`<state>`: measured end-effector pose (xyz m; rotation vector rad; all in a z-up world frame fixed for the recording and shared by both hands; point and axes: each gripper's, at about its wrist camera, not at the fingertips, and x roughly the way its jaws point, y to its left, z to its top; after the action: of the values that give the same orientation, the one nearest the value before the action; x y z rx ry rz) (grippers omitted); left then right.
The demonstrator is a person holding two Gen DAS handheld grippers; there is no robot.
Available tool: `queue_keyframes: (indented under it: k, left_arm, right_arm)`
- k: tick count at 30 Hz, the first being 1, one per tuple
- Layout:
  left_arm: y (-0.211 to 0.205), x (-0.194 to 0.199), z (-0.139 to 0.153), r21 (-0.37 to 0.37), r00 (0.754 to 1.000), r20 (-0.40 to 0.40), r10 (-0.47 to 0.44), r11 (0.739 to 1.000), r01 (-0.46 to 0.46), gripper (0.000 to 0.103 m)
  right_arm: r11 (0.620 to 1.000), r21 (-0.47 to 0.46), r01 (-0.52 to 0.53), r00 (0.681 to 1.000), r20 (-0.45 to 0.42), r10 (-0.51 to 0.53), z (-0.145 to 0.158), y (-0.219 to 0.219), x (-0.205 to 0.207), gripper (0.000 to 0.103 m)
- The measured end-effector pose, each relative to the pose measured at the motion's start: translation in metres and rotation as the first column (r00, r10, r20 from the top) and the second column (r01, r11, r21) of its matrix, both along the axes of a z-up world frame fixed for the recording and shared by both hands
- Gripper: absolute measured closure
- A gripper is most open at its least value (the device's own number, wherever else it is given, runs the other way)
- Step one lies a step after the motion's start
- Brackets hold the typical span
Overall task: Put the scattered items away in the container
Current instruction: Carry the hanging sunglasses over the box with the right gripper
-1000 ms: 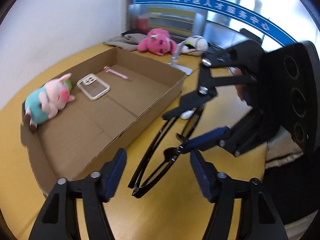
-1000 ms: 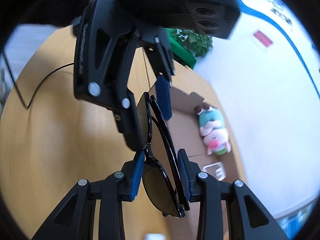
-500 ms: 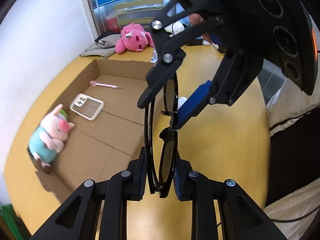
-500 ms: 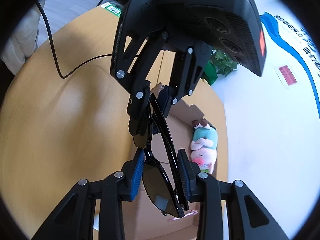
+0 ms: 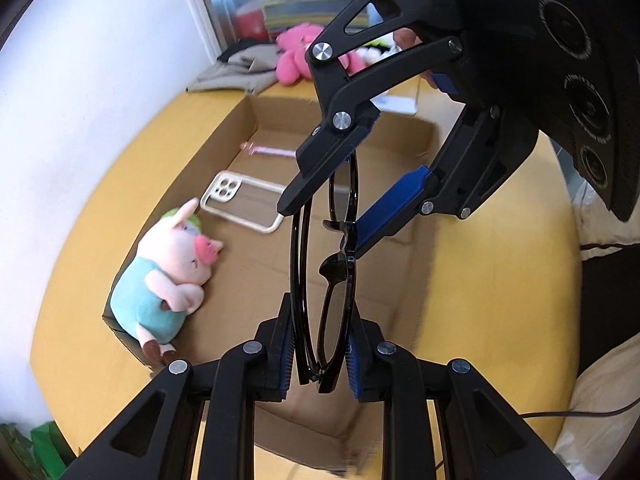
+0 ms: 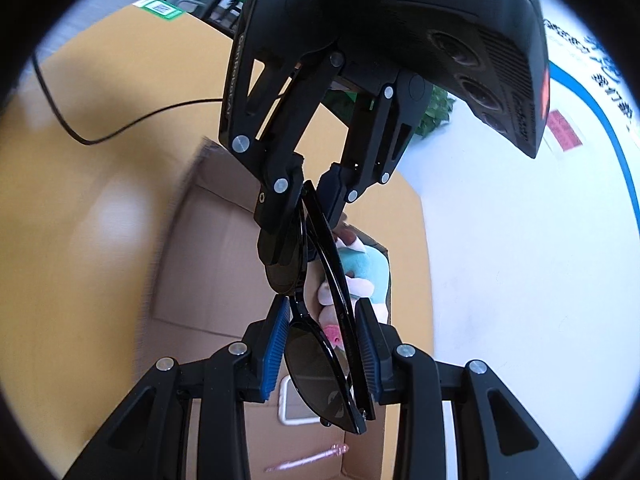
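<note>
Black folded sunglasses (image 5: 335,280) hang in the air over the open cardboard box (image 5: 224,140), held at both ends. My left gripper (image 5: 320,346) is shut on one end of the frame. My right gripper (image 5: 340,208) comes in from above and is shut on the other end. In the right wrist view my right gripper (image 6: 322,340) pinches the sunglasses (image 6: 316,376), and my left gripper (image 6: 308,220) grips them higher up. On the floor of the box (image 6: 200,260) lie a pig plush (image 5: 168,280), a white phone case (image 5: 244,200) and a pink pen (image 5: 268,151).
A pink plush (image 5: 296,52) and a grey cloth (image 5: 236,72) lie on the yellow table behind the box. A black cable (image 6: 120,120) runs across the table beside the box. A white wall stands close along the box's far side, with a green plant (image 6: 436,112) by it.
My left gripper closed on the sunglasses, which my right gripper was holding. Both grippers then carried them from beside the box to above its floor, and the glasses turned edge-on.
</note>
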<state>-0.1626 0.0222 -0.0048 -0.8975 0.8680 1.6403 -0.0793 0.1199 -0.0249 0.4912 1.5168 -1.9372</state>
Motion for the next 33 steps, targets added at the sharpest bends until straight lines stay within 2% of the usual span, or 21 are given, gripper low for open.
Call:
queue_keyframes:
  k: [8,14,22,28,33]
  left_arm:
    - [0.007,-0.070,-0.053,-0.109,0.997,0.073,0.016,0.994,-0.008,0.081]
    - [0.011,-0.101,-0.078,-0.152,0.992,0.124,0.021,0.988,-0.002,0.081]
    - [0.010,-0.126,-0.109,-0.204,0.986,0.164,0.041,0.979,-0.007,0.080]
    - [0.004,-0.132,-0.134,-0.268,0.986,0.148,0.078,0.963,-0.035,0.079]
    - [-0.006,-0.133,-0.140,-0.276,0.987,0.129,0.098,0.959,-0.059,0.079]
  right_arm:
    - [0.998,-0.025,0.062,0.998,0.025,-0.061,-0.053,0.005,-0.065,0.071]
    - [0.993,-0.061,0.105,0.992,0.082,-0.099,-0.074,0.011,-0.091,0.071]
    - [0.986,-0.066,0.151,0.983,0.120,-0.143,-0.101,0.012,-0.108,0.072]
    - [0.984,-0.055,0.167,0.976,0.149,-0.157,-0.119,0.007,-0.110,0.072]
    - [0.982,-0.067,0.176,0.973,0.164,-0.163,-0.116,0.008,-0.107,0.072]
